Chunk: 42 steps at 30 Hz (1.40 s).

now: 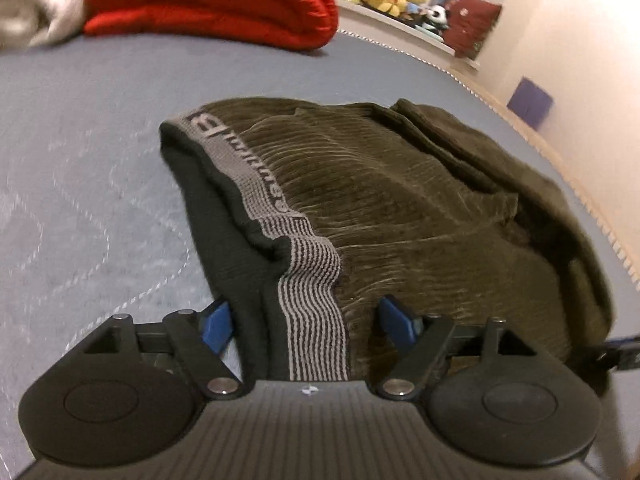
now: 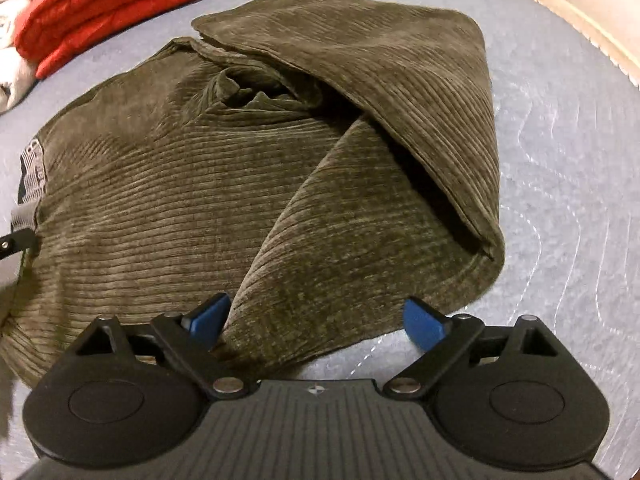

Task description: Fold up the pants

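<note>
The left tongs tilt downward with jaws spread wide, blue pads pressing on nothing. The right tongs point more steeply down, also spread wide, gripping nothing.

A bed with a grey-blue quilted cover carries folded olive corduroy pants, a red quilted blanket farther back.

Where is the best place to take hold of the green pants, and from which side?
Probably the striped waistband at the near edge of the pants: it stands up in a ridge between the open left gripper fingers. Come from above at the near side.
</note>
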Tool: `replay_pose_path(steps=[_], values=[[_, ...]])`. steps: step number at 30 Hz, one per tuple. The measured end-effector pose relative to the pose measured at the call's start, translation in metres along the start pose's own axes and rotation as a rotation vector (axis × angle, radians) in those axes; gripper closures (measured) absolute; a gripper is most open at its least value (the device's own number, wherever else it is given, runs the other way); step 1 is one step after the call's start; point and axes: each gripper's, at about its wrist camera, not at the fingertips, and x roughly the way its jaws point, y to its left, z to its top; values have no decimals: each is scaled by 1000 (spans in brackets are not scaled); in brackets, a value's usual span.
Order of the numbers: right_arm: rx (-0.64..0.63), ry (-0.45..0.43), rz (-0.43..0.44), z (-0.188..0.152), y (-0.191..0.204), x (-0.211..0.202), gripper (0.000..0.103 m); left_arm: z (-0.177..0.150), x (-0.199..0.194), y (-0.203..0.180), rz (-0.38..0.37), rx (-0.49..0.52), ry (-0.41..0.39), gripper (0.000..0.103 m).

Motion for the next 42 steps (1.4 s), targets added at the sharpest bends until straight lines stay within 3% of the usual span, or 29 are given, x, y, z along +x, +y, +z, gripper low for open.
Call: replay_pose_path(steps=[2, 3, 4, 5, 6, 7, 10, 16, 21, 25, 27, 28, 31, 33, 35, 37, 42], values=[[-30, -20, -30, -2, 5, -1, 21, -1, 2, -3, 33, 33, -10, 43], [-49, -34, -45, -2, 6, -1, 34, 0, 0, -2, 28, 24, -8, 49], [-65, -49, -52, -3, 4, -3, 47, 2, -3, 0, 18, 3, -7, 62], [-82, -65, -47, -3, 3, -7, 53, 4, -7, 4, 19, -15, -12, 77], [-96, -76, -34, -3, 3, -11, 69, 5, -13, 8, 8, -29, -10, 79], [-112, -84, -22, -3, 3, -15, 78, 7, -19, 11, -16, -41, -14, 82], [-212, -128, -33, -10, 11, -33, 90, 7, -46, 14, -61, -13, -55, 85], [-444, -180, -2, -39, 29, -68, 96, 0, -99, 31, -63, -20, -71, 88], [-661, -168, 139, -78, 60, -112, 97, -9, -152, 83, -16, -106, -2, 90], [-854, -127, 285, -112, 98, -138, 97, -29, -196, 129, 42, -146, 92, 91], [-926, -96, 345, -126, 115, -143, 96, -38, -210, 141, 65, -146, 129, 97], [-957, -80, 349, -132, 122, -142, 95, -42, -215, 147, 102, -146, 138, 103], [-1046, -55, 296, -139, 133, -138, 92, -38, -220, 149, 222, -125, 144, 100], [-1052, -57, 303, -132, 132, -144, 92, -32, -227, 142, 210, -137, 96, 92], [-1006, -64, 354, -125, 120, -164, 91, -24, -241, 125, 189, -127, 32, 72], [-941, -97, 412, -107, 105, -177, 84, -22, -254, 102, 176, -106, -39, 56], [-725, -212, 465, -51, 71, -193, 79, -24, -241, 34, 93, -28, -108, 52]])
